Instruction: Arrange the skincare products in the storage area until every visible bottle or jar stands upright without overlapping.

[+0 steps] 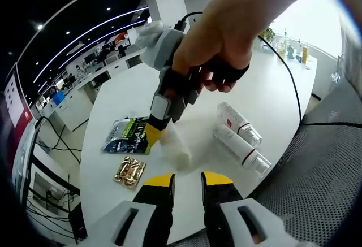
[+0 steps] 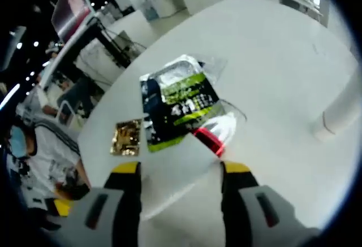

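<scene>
The right gripper, held in a person's hand, is working at a white bottle on the white surface; in the right gripper view its jaws are standing apart around the bottle's body, its red-banded end pointing ahead, so I judge the step is getting this bottle gripped and stood upright. Whether the jaws are already pressing it, I cannot tell. The left gripper is hovering with jaws open, holding nothing. 2 more bottles are lying side by side nearby. A dark green-and-silver pouch and a gold sachet are crowding one side; open surface is lying beyond.
</scene>
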